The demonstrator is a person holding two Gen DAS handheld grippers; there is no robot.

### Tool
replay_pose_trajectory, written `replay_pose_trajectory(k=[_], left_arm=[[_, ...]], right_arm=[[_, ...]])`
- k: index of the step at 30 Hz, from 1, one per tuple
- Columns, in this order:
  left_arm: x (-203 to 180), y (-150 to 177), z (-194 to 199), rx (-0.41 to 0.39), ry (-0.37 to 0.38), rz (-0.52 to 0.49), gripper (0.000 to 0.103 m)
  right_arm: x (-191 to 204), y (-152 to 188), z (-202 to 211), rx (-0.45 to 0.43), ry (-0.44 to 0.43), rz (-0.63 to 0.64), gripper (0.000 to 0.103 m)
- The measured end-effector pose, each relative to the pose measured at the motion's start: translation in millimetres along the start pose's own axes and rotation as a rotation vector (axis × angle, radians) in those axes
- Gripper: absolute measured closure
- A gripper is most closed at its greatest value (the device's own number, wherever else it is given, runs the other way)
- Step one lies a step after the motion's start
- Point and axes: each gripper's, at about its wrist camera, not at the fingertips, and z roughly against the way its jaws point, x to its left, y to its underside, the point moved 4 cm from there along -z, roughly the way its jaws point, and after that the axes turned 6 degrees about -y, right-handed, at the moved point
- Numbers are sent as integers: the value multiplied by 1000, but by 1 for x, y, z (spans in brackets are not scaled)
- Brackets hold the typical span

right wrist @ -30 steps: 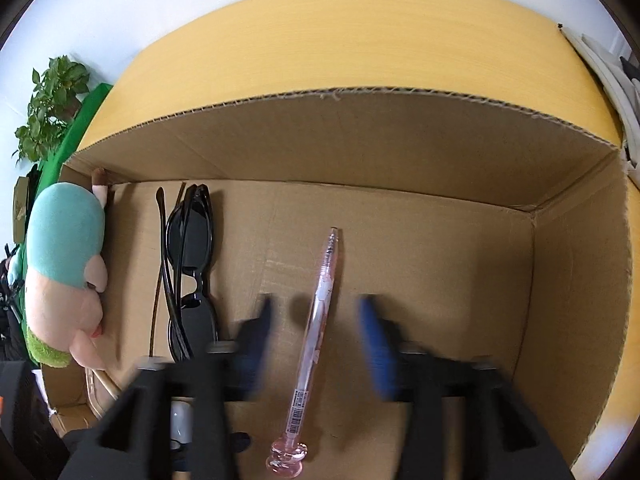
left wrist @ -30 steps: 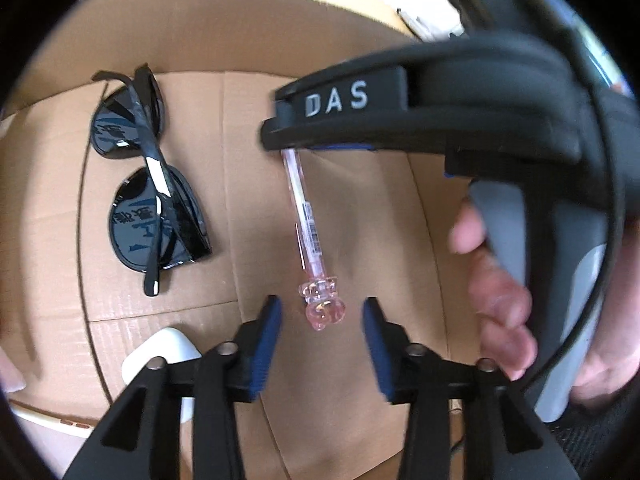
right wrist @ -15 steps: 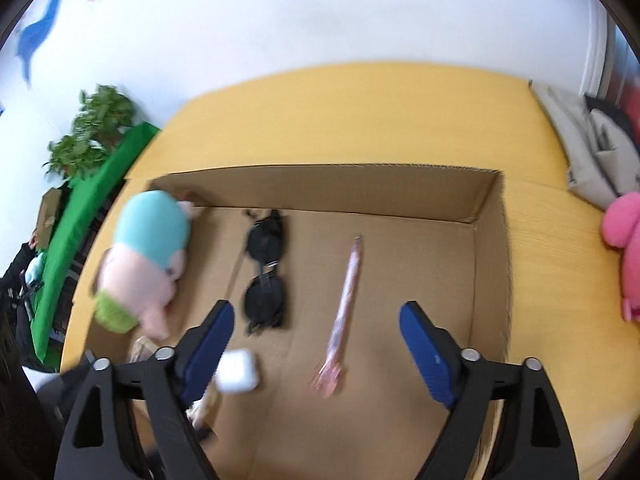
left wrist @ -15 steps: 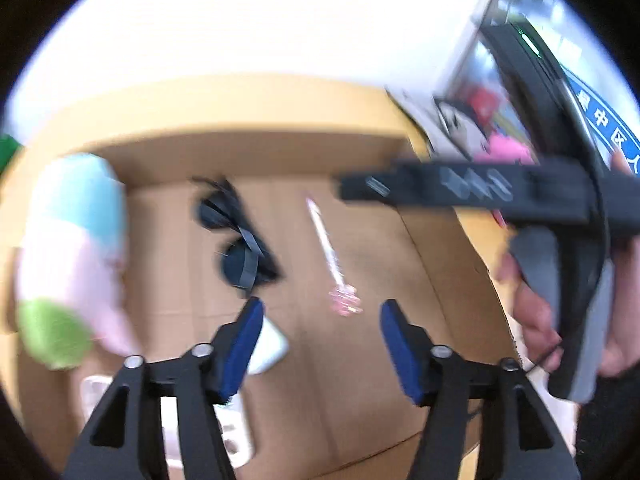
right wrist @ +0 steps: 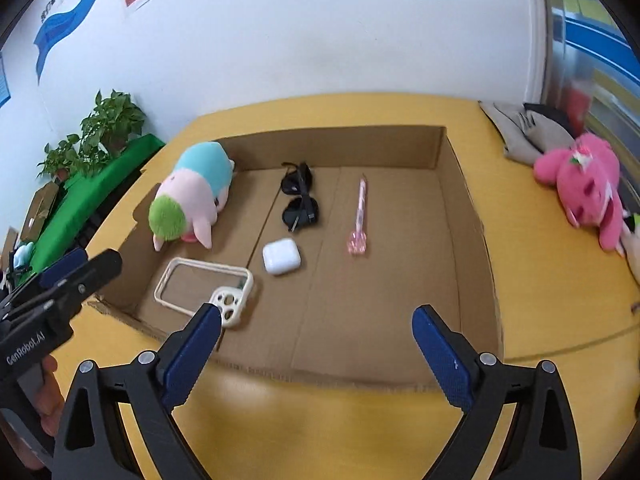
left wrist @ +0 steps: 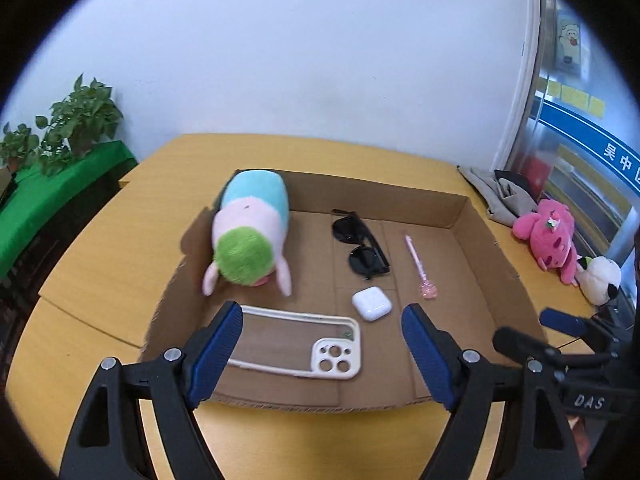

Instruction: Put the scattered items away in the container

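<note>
A shallow cardboard box (left wrist: 460, 208) (right wrist: 448, 152) lies on the yellow table. Inside it lie a pastel plush toy (left wrist: 252, 240) (right wrist: 192, 192), black sunglasses (left wrist: 362, 246) (right wrist: 300, 200), a pink pen (left wrist: 418, 268) (right wrist: 360, 216), a white earbud case (left wrist: 371, 303) (right wrist: 281, 256) and a cream phone case (left wrist: 300, 340) (right wrist: 204, 284). My left gripper (left wrist: 322, 354) hangs above the box's near edge, jaws opening, nothing between them. My right gripper (right wrist: 316, 354) is also above the near edge, jaws opening and empty.
A pink plush (left wrist: 550, 236) (right wrist: 588, 188) and a white plush (left wrist: 600, 276) lie on the table right of the box, by folded cloth (left wrist: 500, 192) (right wrist: 528, 132). Potted plants (left wrist: 76, 120) (right wrist: 108, 124) stand on a green-covered stand at left. A white wall stands behind.
Both grippers have pulled up and back out of the box and opened wider. The pink pen stays lying on the box floor. The whole box and table have come into view.
</note>
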Motion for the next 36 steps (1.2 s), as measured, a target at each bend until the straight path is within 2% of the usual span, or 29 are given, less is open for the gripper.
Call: replay_pose_trajectory(k=[5, 7, 16, 36], left_arm=[[12, 15, 10, -42, -98, -29, 21], [13, 19, 11, -47, -112, -43, 21], [7, 23, 9, -39, -103, -61, 21], [-2, 32, -2, 16, -81, -93, 21]], right_arm=[[5, 17, 15, -3, 50, 33, 5], [5, 20, 18, -12, 62, 37, 4], [6, 32, 19, -9, 55, 30, 4], [6, 35, 10, 8, 44, 28, 4]])
